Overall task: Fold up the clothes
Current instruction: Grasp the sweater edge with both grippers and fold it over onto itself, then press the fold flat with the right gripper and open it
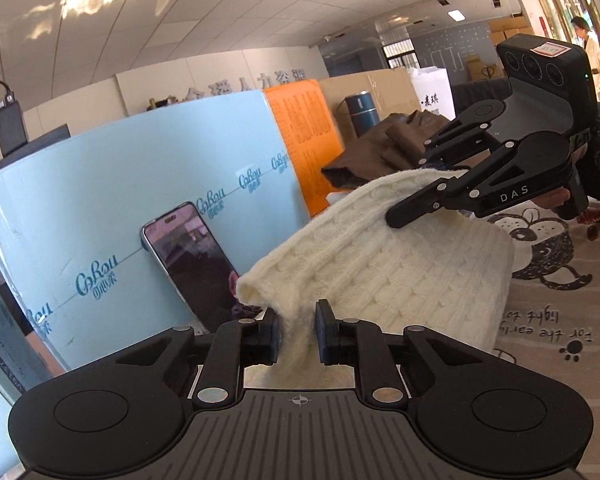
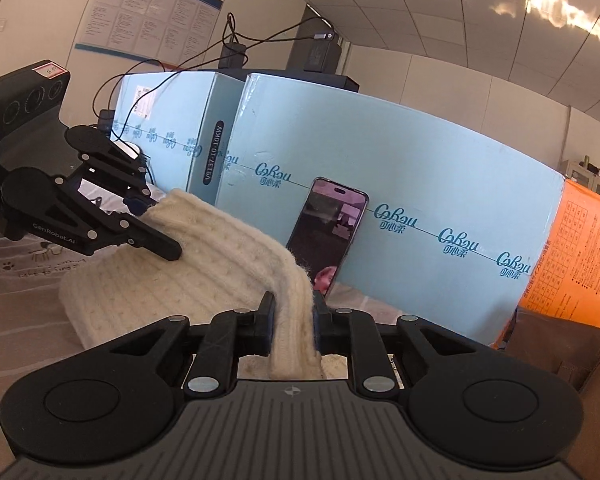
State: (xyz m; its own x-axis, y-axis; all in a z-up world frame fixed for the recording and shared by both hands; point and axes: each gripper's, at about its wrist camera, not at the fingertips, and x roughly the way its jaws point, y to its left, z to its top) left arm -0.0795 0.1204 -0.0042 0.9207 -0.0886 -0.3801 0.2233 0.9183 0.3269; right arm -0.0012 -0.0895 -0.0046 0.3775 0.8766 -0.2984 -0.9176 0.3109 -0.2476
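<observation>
Cream cable-knit sweater lifted off printed grey bedsheet, stretched between both tools. Left gripper clamped on one knit edge, right gripper clamped on other – fabric bunched between pads of each, rest sagging onto sheet. Risk: thick fuzzy knit slipping out of thin pinch if pulled unevenly – fold goes crooked. Black phone propped against pale blue box sits near; swinging cloth could knock it.
</observation>
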